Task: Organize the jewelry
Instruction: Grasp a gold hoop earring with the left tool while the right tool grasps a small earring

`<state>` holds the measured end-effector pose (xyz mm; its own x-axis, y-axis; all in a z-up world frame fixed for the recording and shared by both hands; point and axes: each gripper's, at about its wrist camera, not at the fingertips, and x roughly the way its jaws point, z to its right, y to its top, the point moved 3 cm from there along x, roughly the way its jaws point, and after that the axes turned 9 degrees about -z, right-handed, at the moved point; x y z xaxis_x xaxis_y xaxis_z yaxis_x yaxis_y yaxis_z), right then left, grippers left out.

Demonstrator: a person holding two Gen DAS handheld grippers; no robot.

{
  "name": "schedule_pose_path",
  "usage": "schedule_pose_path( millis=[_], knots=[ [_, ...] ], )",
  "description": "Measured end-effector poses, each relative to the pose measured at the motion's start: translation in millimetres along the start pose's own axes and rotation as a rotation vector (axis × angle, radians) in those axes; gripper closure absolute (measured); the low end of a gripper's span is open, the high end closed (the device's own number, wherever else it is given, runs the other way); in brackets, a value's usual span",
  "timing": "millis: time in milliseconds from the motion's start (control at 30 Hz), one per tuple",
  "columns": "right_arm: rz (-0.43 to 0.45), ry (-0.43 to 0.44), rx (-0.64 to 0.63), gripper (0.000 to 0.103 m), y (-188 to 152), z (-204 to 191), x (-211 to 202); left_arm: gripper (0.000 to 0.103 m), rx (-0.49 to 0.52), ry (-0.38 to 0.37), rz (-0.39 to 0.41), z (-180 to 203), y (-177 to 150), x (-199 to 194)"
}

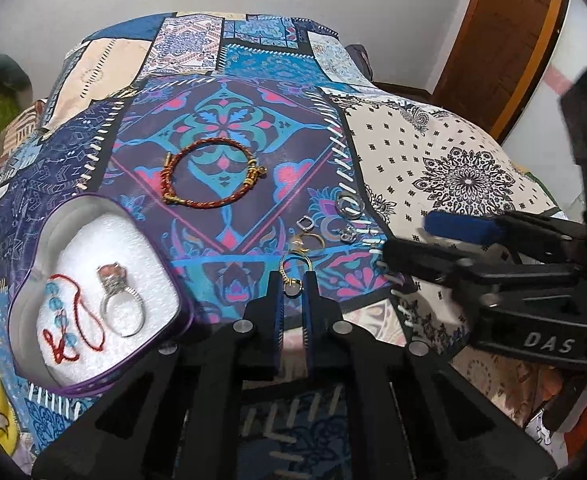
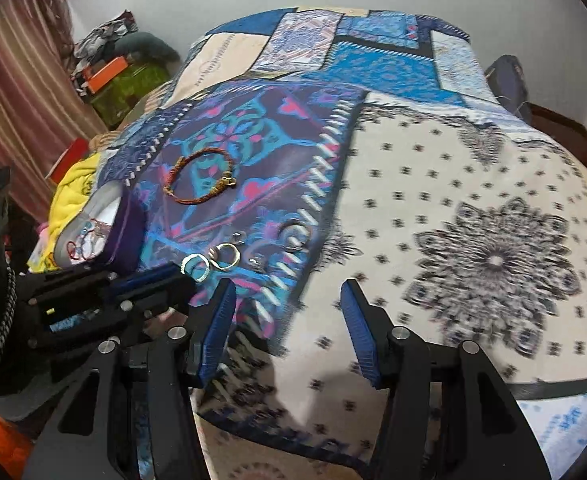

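Observation:
My left gripper (image 1: 293, 286) is shut on a gold ring (image 1: 293, 270) just above the patterned bedspread. A purple jewelry box (image 1: 105, 308) with white foam lies to its left, holding a silver ring with a pink stone (image 1: 119, 300) and a red cord with blue beads (image 1: 69, 328). A red-and-gold braided bracelet (image 1: 209, 174) lies further out. Several small rings and earrings (image 1: 333, 228) lie to the right of the held ring. My right gripper (image 2: 287, 320) is open and empty above the bedspread; it also shows at the right in the left wrist view (image 1: 445, 240).
The patchwork bedspread (image 2: 453, 200) covers a bed. A yellow cloth (image 2: 73, 196) lies at its left edge behind the box (image 2: 105, 232). Boxes and clutter (image 2: 121, 76) stand by the wall, with a wooden door (image 1: 505, 40) at the right.

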<state>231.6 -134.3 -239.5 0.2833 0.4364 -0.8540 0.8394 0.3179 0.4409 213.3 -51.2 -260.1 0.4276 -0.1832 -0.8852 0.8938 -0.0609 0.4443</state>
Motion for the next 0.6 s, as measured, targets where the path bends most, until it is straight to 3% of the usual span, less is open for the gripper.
schedule_pose_path(
  millis=[233,333,600],
  knots=[
    [-0.029,0.004,-0.033,0.077,12.3,-13.0,18.9,0.095,-0.015,-0.024,0.011,-4.9,-3.0,-1.1],
    [-0.022,-0.019,-0.038,0.093,10.7,-12.6,22.8,0.095,-0.017,-0.03,0.013,-5.0,-3.1,-1.0],
    [0.002,-0.011,-0.036,0.094,3.1,-17.2,9.3,0.095,-0.035,-0.051,0.01,-7.6,-3.3,-6.0]
  ],
)
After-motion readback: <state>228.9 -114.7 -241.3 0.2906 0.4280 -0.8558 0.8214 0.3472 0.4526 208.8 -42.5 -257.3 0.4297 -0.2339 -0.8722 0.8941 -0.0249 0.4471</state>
